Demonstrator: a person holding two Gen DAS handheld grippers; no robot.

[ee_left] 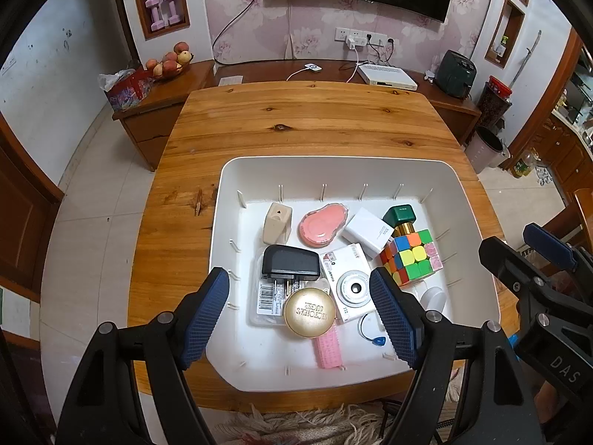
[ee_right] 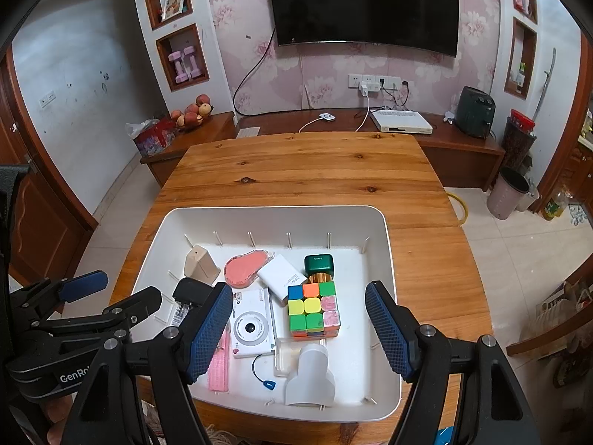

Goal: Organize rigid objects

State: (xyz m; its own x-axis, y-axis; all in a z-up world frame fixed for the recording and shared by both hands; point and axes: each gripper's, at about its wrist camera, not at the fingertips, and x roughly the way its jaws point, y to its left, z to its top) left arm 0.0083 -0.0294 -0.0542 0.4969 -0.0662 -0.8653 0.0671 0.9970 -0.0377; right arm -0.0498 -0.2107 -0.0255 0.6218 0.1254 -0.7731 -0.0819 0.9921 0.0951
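Observation:
A white bin (ee_left: 370,165) (ee_right: 393,259) on the wooden table holds several rigid objects. Among them are a colour cube (ee_left: 411,256) (ee_right: 313,309), a white camera (ee_left: 346,282) (ee_right: 252,328), a gold round lid (ee_left: 309,311), a black plug adapter (ee_left: 291,261), a pink case (ee_left: 322,224) (ee_right: 246,267), a white charger (ee_left: 367,231) (ee_right: 281,276), a green-capped bottle (ee_left: 398,217) (ee_right: 318,265) and a beige block (ee_left: 276,228) (ee_right: 200,265). My left gripper (ee_left: 300,320) hovers open above the gold lid and camera. My right gripper (ee_right: 296,332) hovers open above the cube and camera. Neither holds anything.
A pink comb-like piece (ee_left: 328,348) (ee_right: 218,365), a white tube-shaped piece (ee_right: 311,374) and a small blue-tipped cord (ee_right: 268,383) lie at the bin's near end. Bare wooden table (ee_left: 296,118) extends beyond the bin. A low cabinet with a fruit bowl (ee_left: 168,65) stands behind.

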